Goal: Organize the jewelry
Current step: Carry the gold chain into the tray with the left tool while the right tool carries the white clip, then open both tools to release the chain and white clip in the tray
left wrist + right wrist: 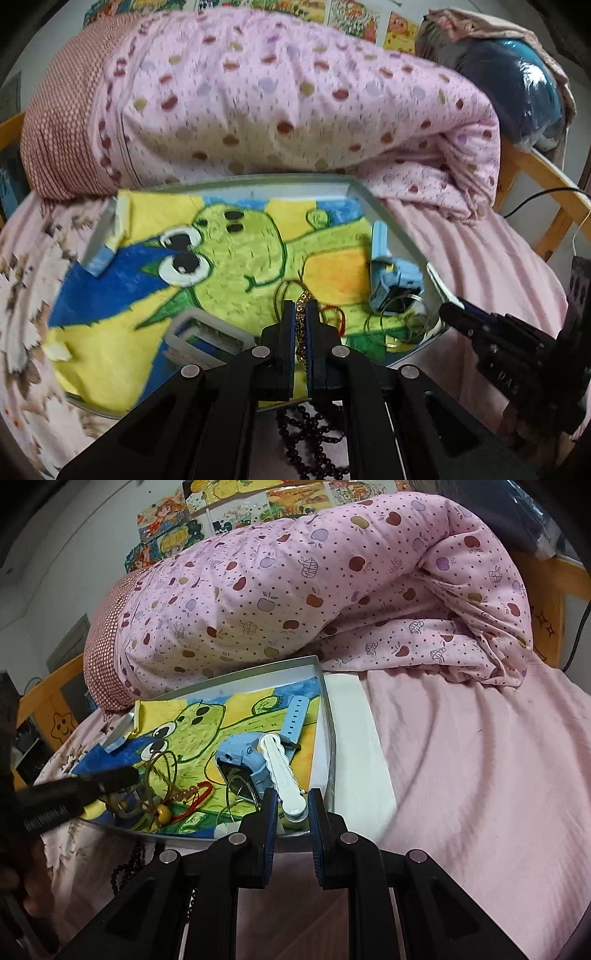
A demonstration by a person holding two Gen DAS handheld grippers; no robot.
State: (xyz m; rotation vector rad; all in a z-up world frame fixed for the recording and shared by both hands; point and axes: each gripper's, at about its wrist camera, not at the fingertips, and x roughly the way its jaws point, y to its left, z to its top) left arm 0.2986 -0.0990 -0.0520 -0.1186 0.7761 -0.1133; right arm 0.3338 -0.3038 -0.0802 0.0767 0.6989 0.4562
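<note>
Clearly mid-carry on both sides. Left gripper [303,306], lower centre of the left wrist view: jaws nearly together, pinching a gold link chain [302,325] that runs down between the pads. Right gripper [291,805], lower centre of the right wrist view: jaws narrow, clamped on the round end of a white plastic clip with scalloped edges [282,775], which slants up and left over the tray.

Shallow grey metal tray with raised rim [325,716], sitting on the pink bedsheet [480,757] and lined with a crayon drawing of a green frog on yellow and blue paper [236,251]. Already lying in the tray: a pale blue rubber-strapped watch [243,760], thin wire hoops [406,317] at its lower right, a red cord bracelet [201,794] and a brown cord with a yellow bead [164,814]. Dark round-bead strand [310,435] below the tray's near edge in the left wrist view, apparently on the bedding outside it.

Likely trouble: fine, slippery chain links could slide through the pads or, once dropped, tangle with the cords and hoops close beneath. Smooth hard clip held only at its tip could pivot or snap out, and its free end could knock the watch. Soft bedding under the tray gives a springy base, so a hard press on the rim could tip it. Folded pink apple-print quilt [295,590] crowds the far edge.
</note>
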